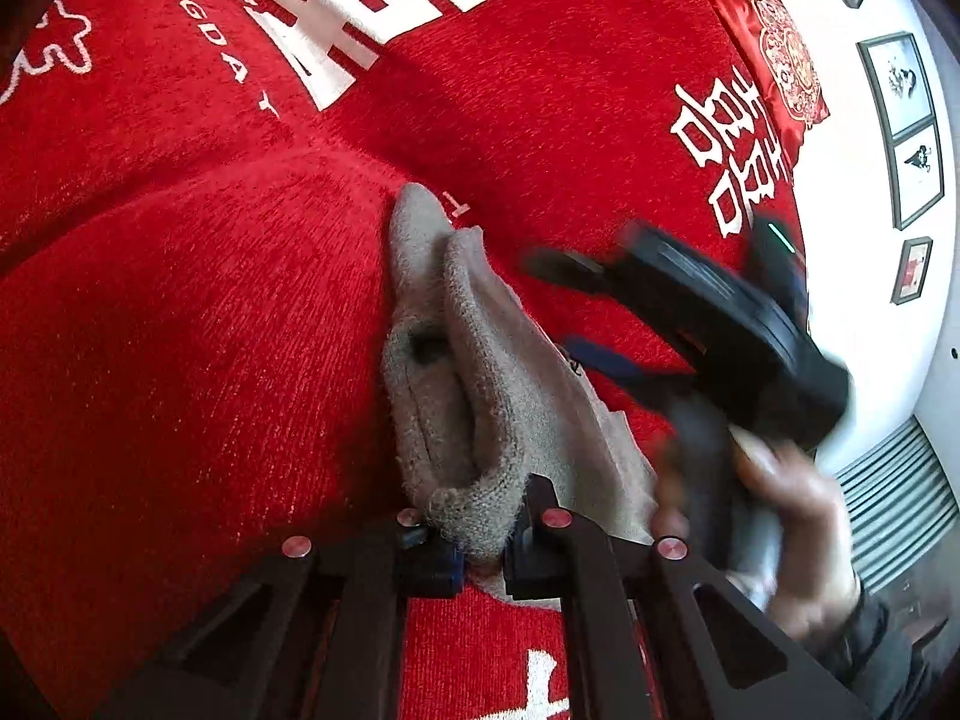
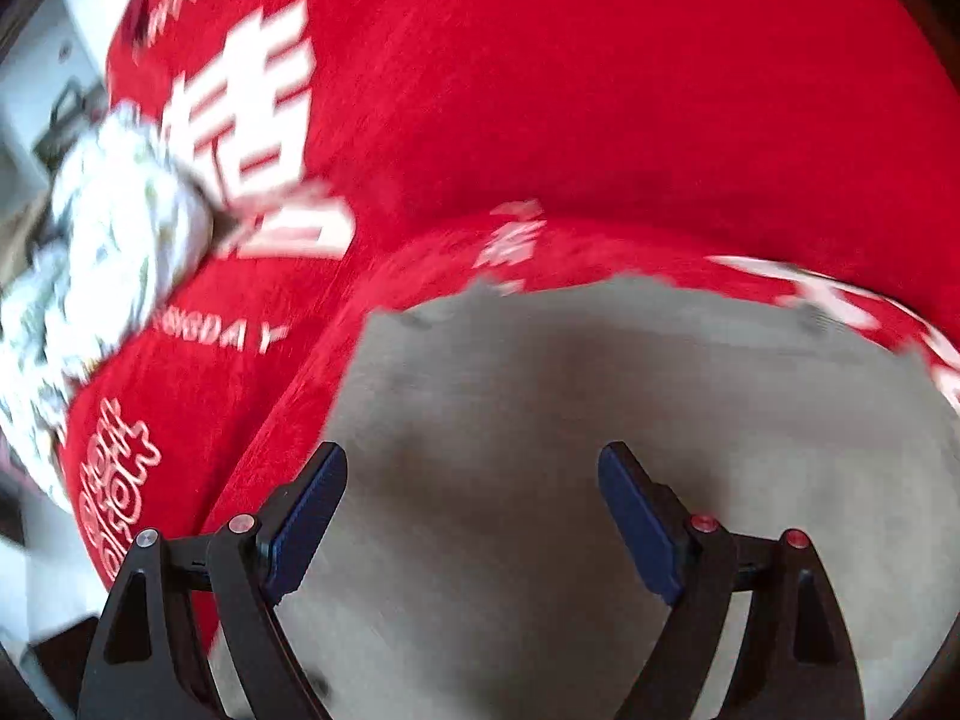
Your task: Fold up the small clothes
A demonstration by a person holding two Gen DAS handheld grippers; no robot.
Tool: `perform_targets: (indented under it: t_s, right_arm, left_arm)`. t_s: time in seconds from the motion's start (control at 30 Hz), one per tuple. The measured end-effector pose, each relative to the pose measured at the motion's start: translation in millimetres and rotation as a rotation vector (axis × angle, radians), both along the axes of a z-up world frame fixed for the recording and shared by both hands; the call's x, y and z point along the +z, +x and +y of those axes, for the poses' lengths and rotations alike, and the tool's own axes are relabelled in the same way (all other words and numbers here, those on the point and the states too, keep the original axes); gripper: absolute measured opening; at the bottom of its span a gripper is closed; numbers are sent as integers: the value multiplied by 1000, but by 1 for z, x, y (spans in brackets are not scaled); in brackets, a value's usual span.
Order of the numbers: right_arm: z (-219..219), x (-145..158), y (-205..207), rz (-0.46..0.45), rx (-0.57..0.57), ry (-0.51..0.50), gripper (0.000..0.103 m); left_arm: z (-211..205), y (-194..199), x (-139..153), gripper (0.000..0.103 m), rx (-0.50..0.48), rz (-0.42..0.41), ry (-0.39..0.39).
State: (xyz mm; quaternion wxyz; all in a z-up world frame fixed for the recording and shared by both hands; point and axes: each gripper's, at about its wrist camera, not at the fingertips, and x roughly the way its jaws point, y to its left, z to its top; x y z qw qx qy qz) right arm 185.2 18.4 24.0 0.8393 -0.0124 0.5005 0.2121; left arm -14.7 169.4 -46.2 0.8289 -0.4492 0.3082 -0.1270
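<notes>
Left hand-held gripper (image 1: pixel 474 531) is clenched on a bunched corner of the cloth (image 1: pixel 480 372), a taupe-grey knit with a fuzzy, looped surface. Its black fingers, each capped by a round red-metal bolt head, press in from both sides, with blue pads (image 1: pixel 447 558) against the wad. From that pinch the cloth rises in thick rolled ridges with a deep trough between them, tapering to a rounded tip further up the bedspread (image 1: pixel 180 330); a flatter, smoother flap spreads to the right.

In the right wrist view, the right hand-held gripper (image 2: pixel 474 516) stands released, its flat blue-padded fingers (image 2: pixel 309 510) spread wide apart over a broad smooth stretch of the same cloth (image 2: pixel 600 420), which is blurred. Whether the pads touch the fabric cannot be told. In the left wrist view the same tool (image 1: pixel 720 324) appears as a blurred black body over the cloth's right edge, held by a bare hand (image 1: pixel 798 528).

Under the cloth lies the red bedspread, a ribbed chenille-like weave bearing large white blocky characters and small white lettering. A glossy red satin pillow (image 1: pixel 774 48) with an ornate round emblem lies at its far end. A crumpled white printed fabric (image 2: pixel 114 228) sits at the left edge. Dark-framed pictures (image 1: pixel 906 120) hang on the white wall, and a slatted grey vent (image 1: pixel 900 498) is below them.
</notes>
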Motion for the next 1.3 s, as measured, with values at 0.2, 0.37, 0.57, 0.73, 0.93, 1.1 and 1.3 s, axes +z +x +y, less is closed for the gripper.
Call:
perform_targets:
  t_s: [0.2,0.37,0.57,0.73,0.93,1.1,1.3]
  right_arm:
    - [78,-32,31,5,60,-149,99]
    - [106,-42,31,-76,126,-366,71]
    - [74,-21,40,-74,69,-263,22]
    - [52,1,45,-38,21,-99,21]
    - [26,24,49,-17,1,15,21]
    - [2,36,53,16,-32,105,21]
    - [-22,44,55,49,-51,170,21]
  left_arm:
    - [1,-1,-1,10,-10,-10,1]
    - [-2,0,2,10,-9,11,34]
    - [-14,2,17,10,1,54,193]
    - [-19,1,28,10,4,54,228]
    - [-32,2,48,10,-15,37,275]
    - [-47,6,63,10,-40,45,325]
    - [-67,14,79,10,-73,77,411]
